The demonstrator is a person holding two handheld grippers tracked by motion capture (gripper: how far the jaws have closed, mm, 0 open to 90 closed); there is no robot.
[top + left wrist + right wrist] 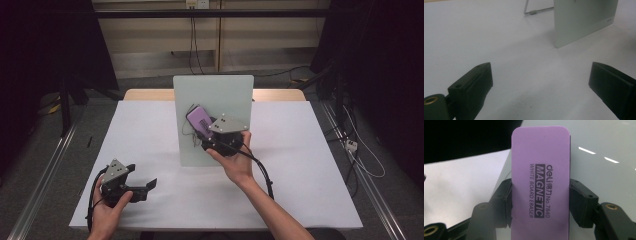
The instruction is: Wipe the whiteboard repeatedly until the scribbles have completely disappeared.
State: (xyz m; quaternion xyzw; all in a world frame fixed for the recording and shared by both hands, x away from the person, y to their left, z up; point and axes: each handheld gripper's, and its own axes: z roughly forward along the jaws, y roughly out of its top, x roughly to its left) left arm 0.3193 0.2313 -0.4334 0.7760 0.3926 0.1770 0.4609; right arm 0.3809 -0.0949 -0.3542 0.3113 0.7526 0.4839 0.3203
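Right tongs (212, 131) are pinching the purple eraser (199, 120) across its short sides, flat against the upright whiteboard (220, 90), probably to wipe off the scribbles. The eraser's long axis tilts up and to the left. Left tongs (145, 186) sit spread and idle over the desk (300, 150).

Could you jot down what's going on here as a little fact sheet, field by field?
Setting: white table with a small whiteboard standing upright on it
Right gripper: shut on the purple eraser, held against the board
Eraser label: magnetic white board eraser
Board surface: dark scribbles beside the eraser
Left gripper: open, holding nothing, low over the table's near left part
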